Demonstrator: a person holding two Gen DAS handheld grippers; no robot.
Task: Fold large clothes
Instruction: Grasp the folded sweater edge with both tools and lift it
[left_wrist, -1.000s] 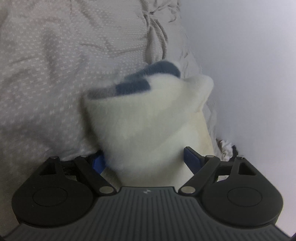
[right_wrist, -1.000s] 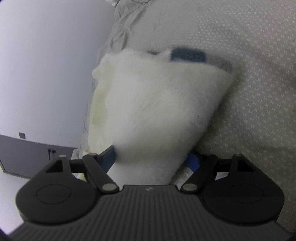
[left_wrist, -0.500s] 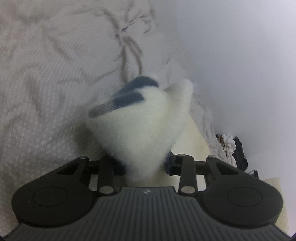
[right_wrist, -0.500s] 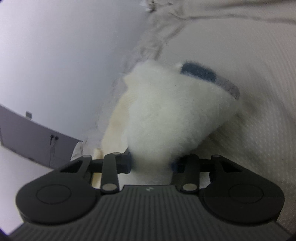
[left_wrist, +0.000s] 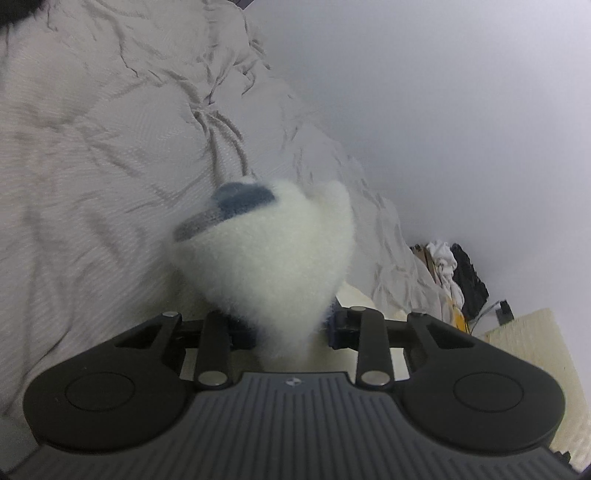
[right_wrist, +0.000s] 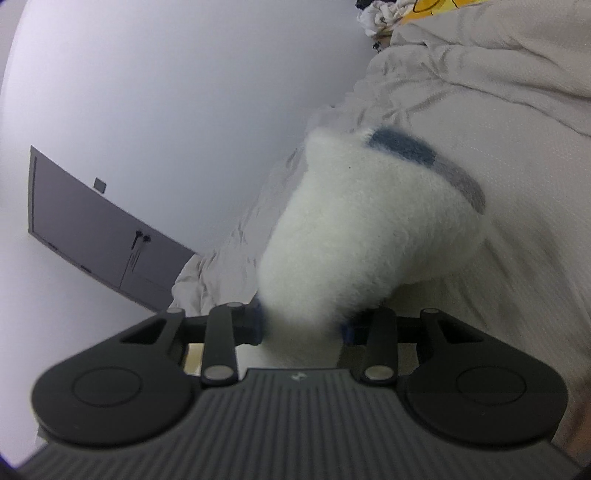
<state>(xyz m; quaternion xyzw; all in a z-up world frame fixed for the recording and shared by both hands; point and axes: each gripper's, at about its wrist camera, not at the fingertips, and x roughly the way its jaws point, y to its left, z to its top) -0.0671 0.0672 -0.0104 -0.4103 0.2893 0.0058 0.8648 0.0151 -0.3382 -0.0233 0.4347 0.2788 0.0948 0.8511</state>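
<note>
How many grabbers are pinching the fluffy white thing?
2. The left gripper is shut on one bunch of the fleece, and the right gripper is shut on another bunch. Its blue stripe sticks up above the bed.

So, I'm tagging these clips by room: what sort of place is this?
Most likely a bedroom. A wide rumpled bedspread runs up to a plain wall, with a heap of clothes at its far end. Both grippers pinch a fluffy white garment above it.
</note>
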